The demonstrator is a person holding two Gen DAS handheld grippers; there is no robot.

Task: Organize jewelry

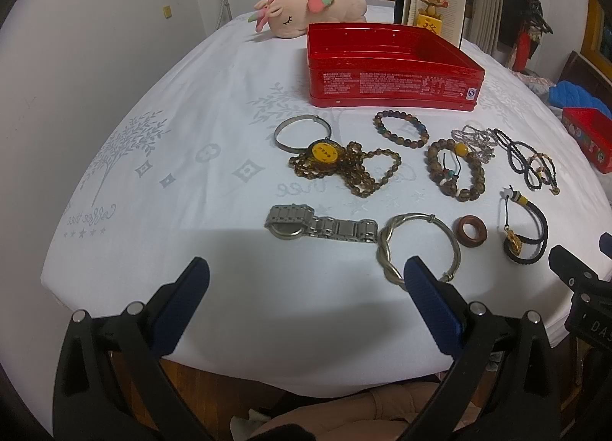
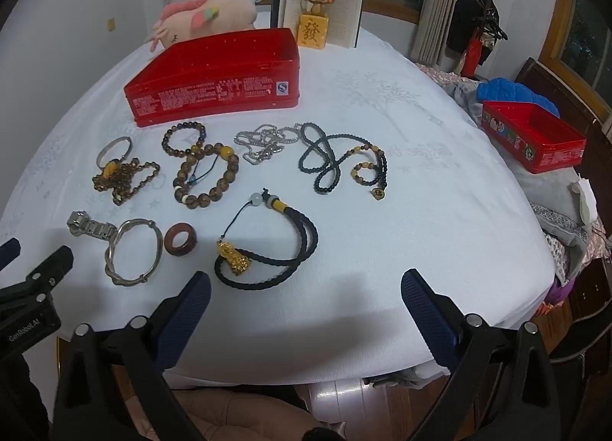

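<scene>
Jewelry lies spread on a white tablecloth (image 1: 191, 104) in front of an open red tin (image 1: 390, 70), also in the right wrist view (image 2: 218, 93). Pieces include a steel watch (image 1: 317, 227), a twisted silver bangle (image 1: 417, 246), a brown wooden ring (image 1: 470, 236), a black braided cord with gold charm (image 2: 267, 249), wooden bead bracelets (image 1: 455, 169), a brown bead necklace with yellow pendant (image 1: 344, 163), a thin silver bangle (image 1: 302, 133), a silver chain (image 2: 264, 142) and a black bead necklace (image 2: 340, 161). My left gripper (image 1: 306, 272) is open and empty near the front edge, before the watch. My right gripper (image 2: 306, 284) is open and empty, just before the black cord.
A pink plush toy (image 1: 313, 5), an open book (image 2: 325, 1) and a yellow figurine block (image 2: 313, 30) stand behind the tin. A second red tin (image 2: 535, 139) sits at the right on bedding. The table's front edge is just below both grippers.
</scene>
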